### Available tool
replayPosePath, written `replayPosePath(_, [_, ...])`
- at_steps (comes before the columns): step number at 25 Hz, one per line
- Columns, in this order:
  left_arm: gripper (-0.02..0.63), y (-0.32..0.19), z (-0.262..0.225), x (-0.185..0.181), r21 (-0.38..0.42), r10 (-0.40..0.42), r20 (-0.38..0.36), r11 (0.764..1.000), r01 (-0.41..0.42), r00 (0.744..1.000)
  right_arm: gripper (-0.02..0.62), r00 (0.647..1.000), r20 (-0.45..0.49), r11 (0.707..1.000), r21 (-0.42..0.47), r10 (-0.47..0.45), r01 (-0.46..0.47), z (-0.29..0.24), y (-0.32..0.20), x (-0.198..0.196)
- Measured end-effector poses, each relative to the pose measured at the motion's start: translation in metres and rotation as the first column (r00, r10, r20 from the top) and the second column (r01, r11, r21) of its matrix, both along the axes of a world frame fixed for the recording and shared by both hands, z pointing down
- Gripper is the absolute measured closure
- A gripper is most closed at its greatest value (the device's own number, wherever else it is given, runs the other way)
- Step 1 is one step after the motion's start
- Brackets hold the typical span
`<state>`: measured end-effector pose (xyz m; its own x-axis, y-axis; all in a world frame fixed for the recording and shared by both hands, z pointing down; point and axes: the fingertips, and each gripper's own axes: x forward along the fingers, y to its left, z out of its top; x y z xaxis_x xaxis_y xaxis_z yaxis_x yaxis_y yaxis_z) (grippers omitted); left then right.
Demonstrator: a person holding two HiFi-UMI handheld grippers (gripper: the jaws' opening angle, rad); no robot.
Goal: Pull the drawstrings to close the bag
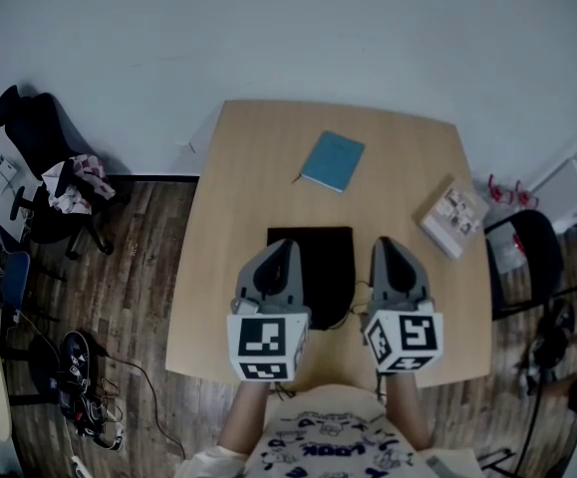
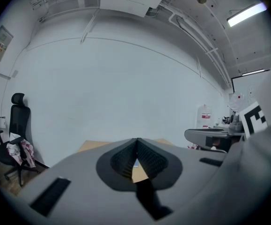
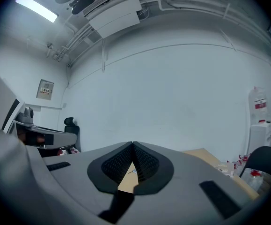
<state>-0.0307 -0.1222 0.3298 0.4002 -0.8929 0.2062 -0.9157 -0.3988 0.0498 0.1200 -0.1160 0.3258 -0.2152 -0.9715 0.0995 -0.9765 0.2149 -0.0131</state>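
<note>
A black drawstring bag (image 1: pixel 323 267) lies flat on the wooden table (image 1: pixel 238 167), near its front edge, in the head view. My left gripper (image 1: pixel 290 245) hovers over the bag's left edge and my right gripper (image 1: pixel 383 243) stands just off its right edge. Both point away from me and are shut with nothing between their jaws. In the left gripper view the left gripper (image 2: pixel 137 142) has its pads closed tip to tip, with only a sliver of table showing below. The right gripper (image 3: pixel 133 145) looks the same in its own view. No drawstring shows clearly.
A blue notebook (image 1: pixel 332 160) lies at the table's far middle and a book (image 1: pixel 452 217) near its right edge. A black office chair (image 1: pixel 49 157) with clothes on it stands to the left, another chair (image 1: pixel 527 257) to the right. A white wall lies ahead.
</note>
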Motion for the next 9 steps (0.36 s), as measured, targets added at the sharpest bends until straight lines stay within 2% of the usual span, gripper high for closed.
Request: replayPosePath(9, [0.603,-0.0021,0.0001,-0.0015,0.009,-0.004,0.021,1.000,0.003,1.000,0.592,1.000,-0.009,1.000,0.006,0.006,-0.006,-0.0008,-0.0013,0.0045])
